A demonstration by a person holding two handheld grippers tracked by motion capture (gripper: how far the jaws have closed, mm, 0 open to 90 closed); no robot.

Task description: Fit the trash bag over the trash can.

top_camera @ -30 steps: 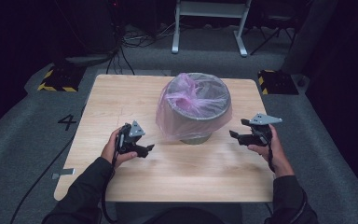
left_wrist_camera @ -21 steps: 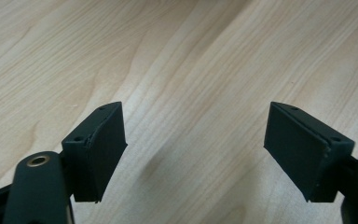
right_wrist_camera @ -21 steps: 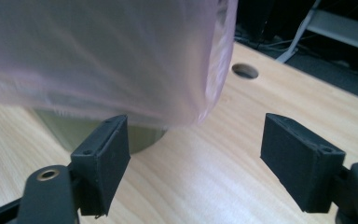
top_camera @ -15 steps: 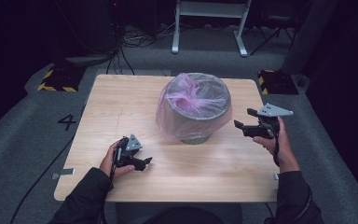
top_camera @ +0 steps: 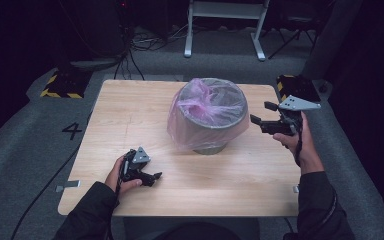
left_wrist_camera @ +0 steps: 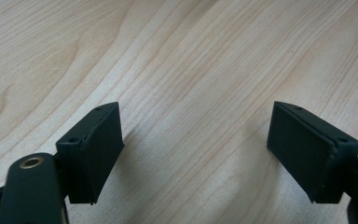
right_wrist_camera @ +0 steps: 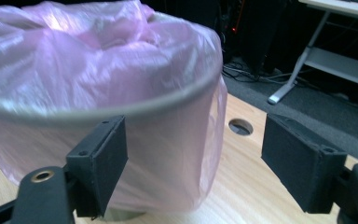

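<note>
High view: right hand-held gripper [top_camera: 263, 114], jaws wide and empty, faces the pink bag [top_camera: 200, 112] lining the bin [top_camera: 211, 148]. That film looks light, slippery and tearable, so pinch it at the rim. Left hand-held gripper [top_camera: 154, 178], also wide and empty, rests low over the desk [top_camera: 130, 115].

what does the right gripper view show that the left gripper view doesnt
Right gripper view: the grey bin lined with a pink plastic bag, close ahead of the open right tongs, plus a round hole in the tabletop and a white table frame on the floor beyond.
Left gripper view: the open left tongs low over bare wood, nothing between them.
Both: two black pads spread wide and the light wooden table.
</note>
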